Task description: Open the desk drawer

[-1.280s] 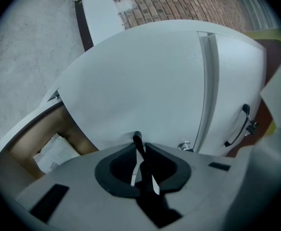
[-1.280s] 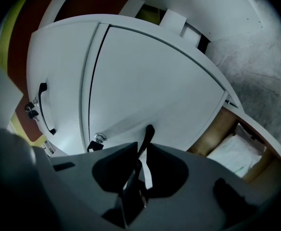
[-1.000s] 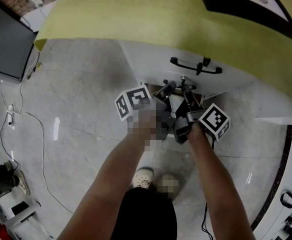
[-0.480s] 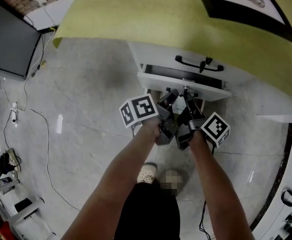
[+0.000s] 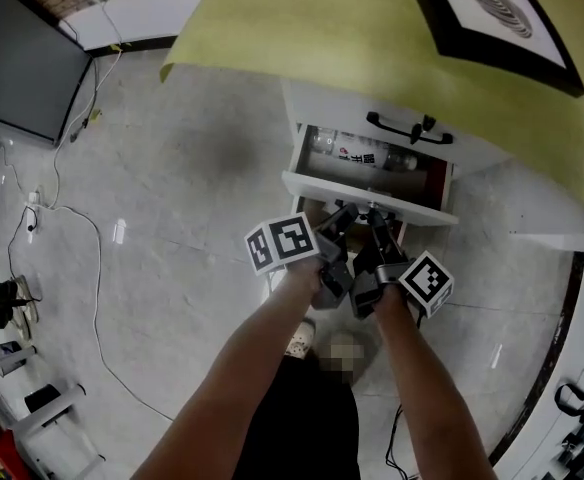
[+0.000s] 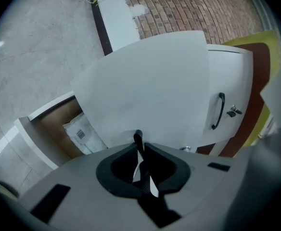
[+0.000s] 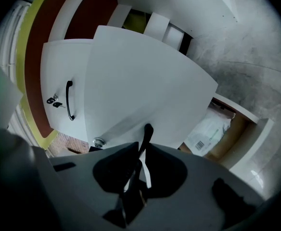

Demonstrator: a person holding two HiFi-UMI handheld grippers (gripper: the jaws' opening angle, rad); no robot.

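The white desk drawer (image 5: 370, 196) stands pulled out under the yellow-green desk top (image 5: 302, 28), and a plastic bottle (image 5: 362, 154) lies inside it. Both grippers meet at the middle of its front panel. My left gripper (image 5: 349, 209) is shut on the drawer's thin black handle (image 6: 138, 137); its jaws have just been closing further, with the handle between them. My right gripper (image 5: 375, 212) is shut on the same handle (image 7: 147, 130) from the other side. The white front panel (image 6: 150, 90) fills both gripper views.
Above the open drawer is a shut drawer with a black handle (image 5: 409, 128) and a key. A lower compartment (image 6: 58, 129) holds a white packet (image 6: 80, 134). A dark screen (image 5: 17, 68) and cables (image 5: 72, 238) lie on the floor at left. My feet (image 5: 297, 343) are below the grippers.
The drawer has slid out from shut, towards me, and now shows the bottle inside. Both grippers have drawn back with the handle held between their jaws.
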